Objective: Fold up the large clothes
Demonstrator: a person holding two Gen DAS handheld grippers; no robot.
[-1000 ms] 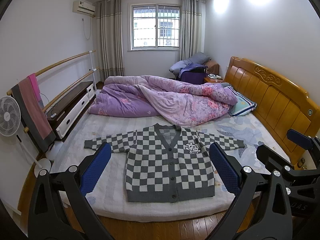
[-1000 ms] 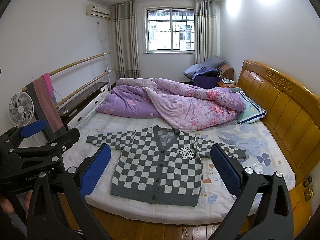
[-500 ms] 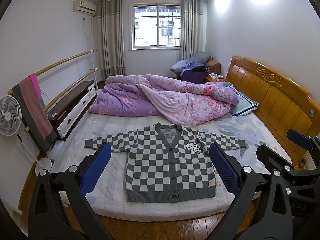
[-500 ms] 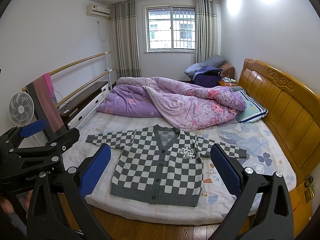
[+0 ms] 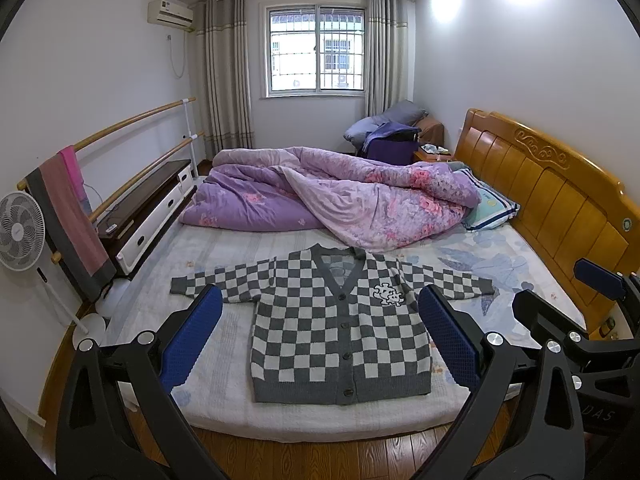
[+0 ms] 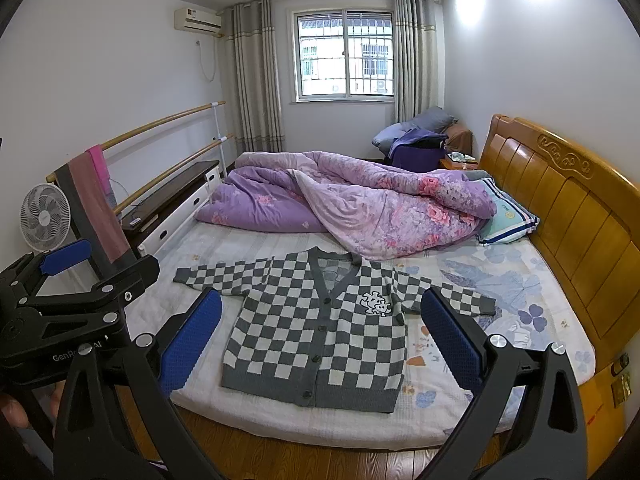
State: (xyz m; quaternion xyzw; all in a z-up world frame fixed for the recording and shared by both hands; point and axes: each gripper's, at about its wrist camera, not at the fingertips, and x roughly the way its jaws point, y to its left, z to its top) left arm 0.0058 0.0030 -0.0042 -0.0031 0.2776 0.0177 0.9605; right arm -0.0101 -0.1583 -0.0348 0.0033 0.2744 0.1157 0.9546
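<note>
Here, the checked cardigan (image 5: 340, 332) lies flat on the bed (image 5: 224, 400) (buttoned, sleeves spread), well ahead of my left gripper (image 5: 320, 340) and right gripper (image 6: 320, 340); both gape wide, holding nothing.

A cardigan (image 5: 340, 328) lies flat on the bed (image 5: 224, 384) ahead of me, near its front edge, sleeves spread to both sides. Behind it a quilt (image 5: 360, 200) is heaped across the mattress, with a pillow (image 5: 490, 206) at its right end against the headboard (image 5: 560, 200). My left gripper (image 5: 320, 340) and right gripper (image 6: 320, 340) hang before the bed, fingers wide apart. A fan (image 5: 20, 236) stands left of the bed, a window (image 5: 316, 52) behind it
</note>
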